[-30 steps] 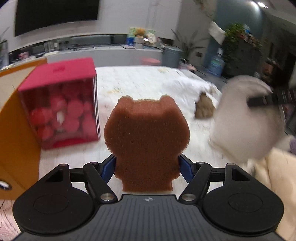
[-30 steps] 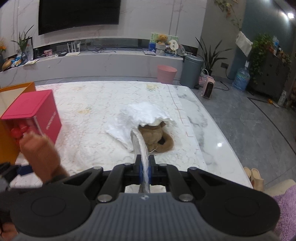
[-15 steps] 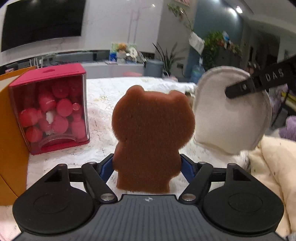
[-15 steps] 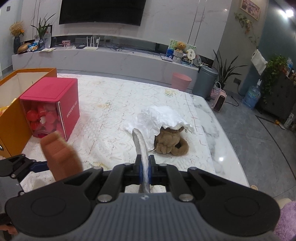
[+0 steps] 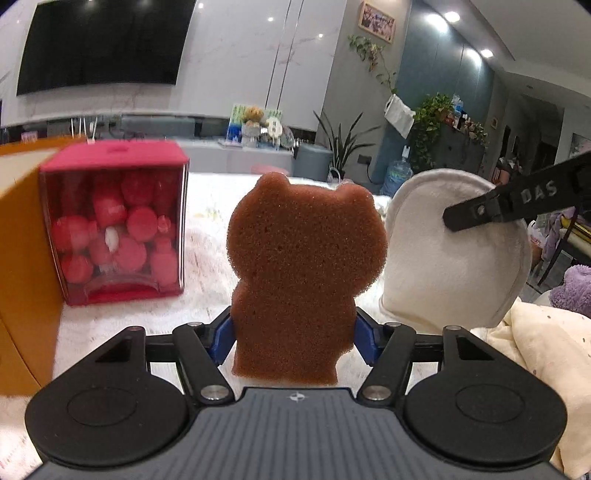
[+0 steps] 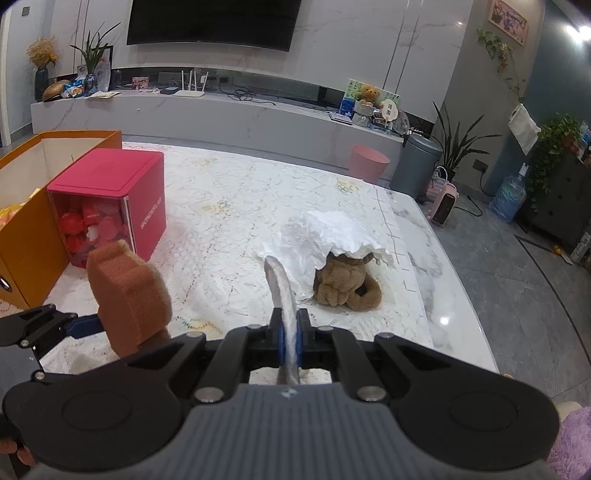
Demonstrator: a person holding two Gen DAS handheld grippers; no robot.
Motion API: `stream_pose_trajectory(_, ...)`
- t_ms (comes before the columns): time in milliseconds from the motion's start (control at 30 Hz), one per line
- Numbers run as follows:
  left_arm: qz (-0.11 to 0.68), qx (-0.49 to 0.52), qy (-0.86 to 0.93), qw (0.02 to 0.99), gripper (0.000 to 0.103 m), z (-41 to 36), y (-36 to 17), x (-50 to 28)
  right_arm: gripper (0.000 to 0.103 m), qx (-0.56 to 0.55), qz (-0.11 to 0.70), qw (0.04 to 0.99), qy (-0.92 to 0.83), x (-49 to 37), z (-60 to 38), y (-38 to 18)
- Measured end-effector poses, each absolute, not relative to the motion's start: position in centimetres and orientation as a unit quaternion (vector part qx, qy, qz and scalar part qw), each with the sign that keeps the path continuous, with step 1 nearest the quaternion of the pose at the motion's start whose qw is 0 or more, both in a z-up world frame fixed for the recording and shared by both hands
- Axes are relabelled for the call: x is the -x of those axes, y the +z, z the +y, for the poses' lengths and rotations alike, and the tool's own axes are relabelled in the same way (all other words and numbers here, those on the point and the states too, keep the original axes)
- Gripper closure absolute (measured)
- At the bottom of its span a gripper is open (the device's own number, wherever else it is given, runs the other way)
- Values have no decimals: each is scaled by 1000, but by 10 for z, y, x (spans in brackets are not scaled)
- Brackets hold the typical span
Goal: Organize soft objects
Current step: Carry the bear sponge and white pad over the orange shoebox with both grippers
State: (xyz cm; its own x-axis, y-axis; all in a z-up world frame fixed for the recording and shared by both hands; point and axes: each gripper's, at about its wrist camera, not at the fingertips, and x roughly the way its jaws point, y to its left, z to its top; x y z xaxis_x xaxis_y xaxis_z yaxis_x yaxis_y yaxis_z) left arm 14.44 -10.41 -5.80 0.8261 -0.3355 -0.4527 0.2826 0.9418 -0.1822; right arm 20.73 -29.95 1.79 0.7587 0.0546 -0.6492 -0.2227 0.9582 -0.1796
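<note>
The left gripper is closing on an upright brown bear-shaped sponge. The right gripper, stamped "DAS", pinches a round white pad edge-on. Both hover over a pale patterned table. Beside the sponge stands a red box, its side reading perhaps "WONDERLAB". A television hangs behind.

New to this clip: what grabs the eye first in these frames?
The brown bear-shaped sponge, upright between the pads of the left hand-held gripper, whose jaws are closing on it. Right of it, the right hand-held gripper pinches a round white pad. On the table's left stands a red box of red balls.
</note>
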Motion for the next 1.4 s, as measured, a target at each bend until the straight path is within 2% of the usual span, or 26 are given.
stream_pose_trajectory(267, 209, 56, -158, 964, 29, -106, -28, -135, 100, 124, 337, 930, 81, -205, -297, 20)
stream_pose_trajectory(433, 214, 78, -175, 958, 29, -109, -5, -139, 100, 122, 329, 932, 87, -201, -300, 25)
stream_pose_trajectory(900, 124, 57, -171, 976, 29, -106, 82, -153, 100, 111, 302, 944, 68, -196, -308, 43)
stream_pose_trajectory(1233, 82, 35, -110, 990, 27, -51, 95, -128, 100, 122, 304, 942, 75, -194, -299, 39)
stream_pose_trajectory(1400, 77, 29, -71, 994, 26, -22, 100, -122, 100, 115, 290, 946, 88, -188, -290, 55)
